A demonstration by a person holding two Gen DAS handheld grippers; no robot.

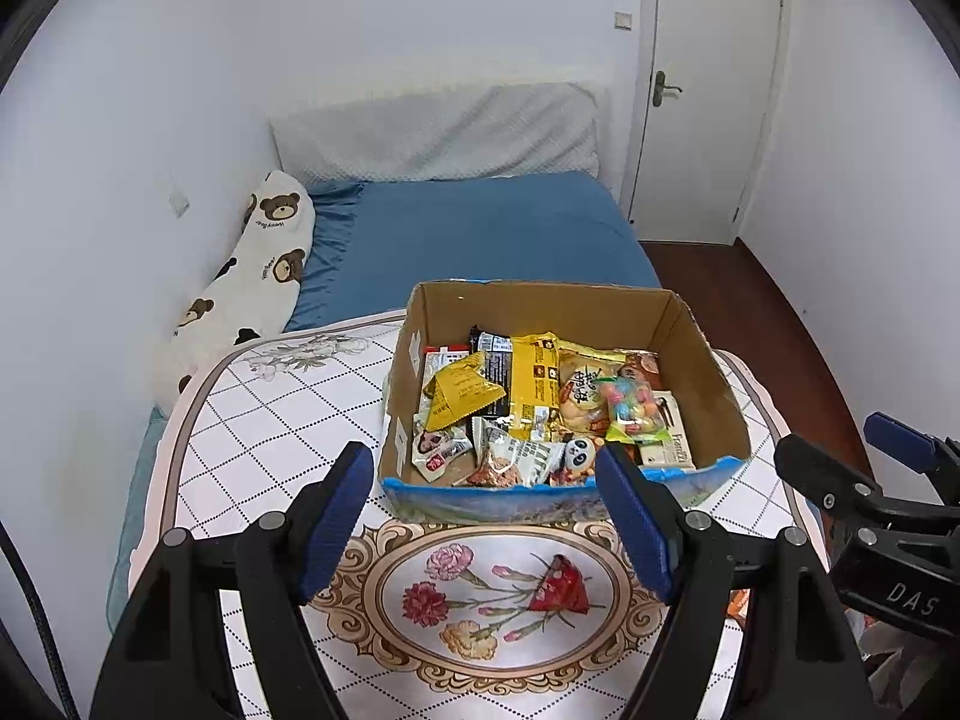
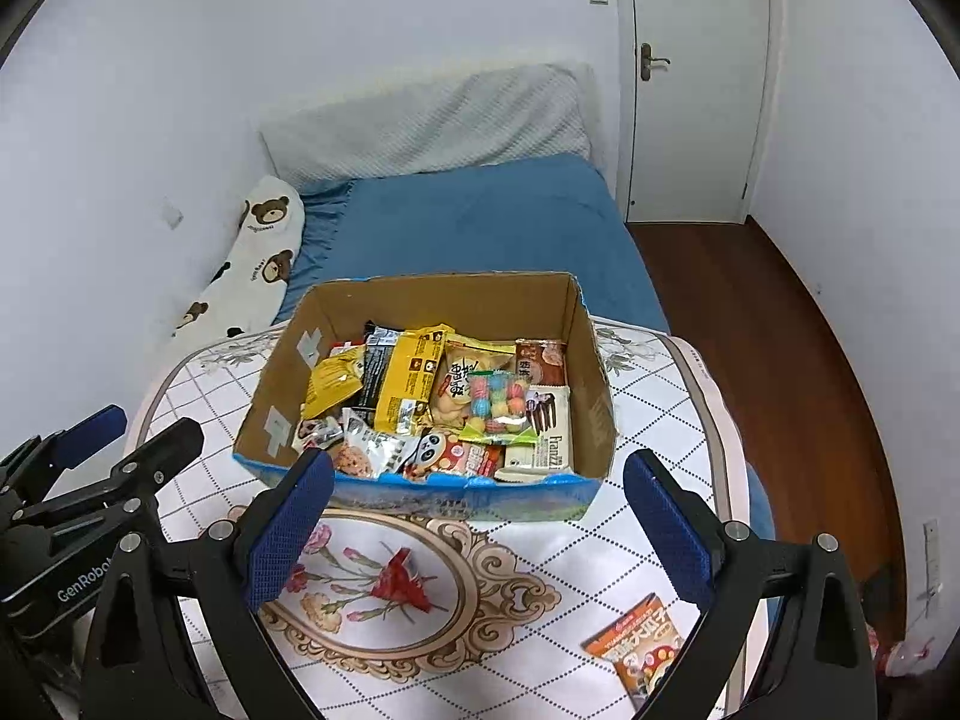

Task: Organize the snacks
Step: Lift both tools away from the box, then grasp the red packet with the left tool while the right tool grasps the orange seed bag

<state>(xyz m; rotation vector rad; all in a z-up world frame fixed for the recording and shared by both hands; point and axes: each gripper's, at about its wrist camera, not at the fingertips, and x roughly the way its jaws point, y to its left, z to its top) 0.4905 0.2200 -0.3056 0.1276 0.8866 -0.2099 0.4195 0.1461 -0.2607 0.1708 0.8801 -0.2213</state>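
Presently both the left gripper (image 1: 483, 516) and right gripper (image 2: 477, 525) are held spread wide, nothing pinched, above the table (image 2: 648, 420). Beyond them, the snack-filled cardboard box (image 2: 591, 414) is seen; a red packet (image 2: 399, 585) and an orange packet (image 2: 639, 648) are left outside it.

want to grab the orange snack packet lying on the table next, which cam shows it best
The right wrist view: the orange snack packet lies flat on the table, near the right gripper, partly cut off by one finger. The left wrist view shows only an orange sliver behind the left gripper.
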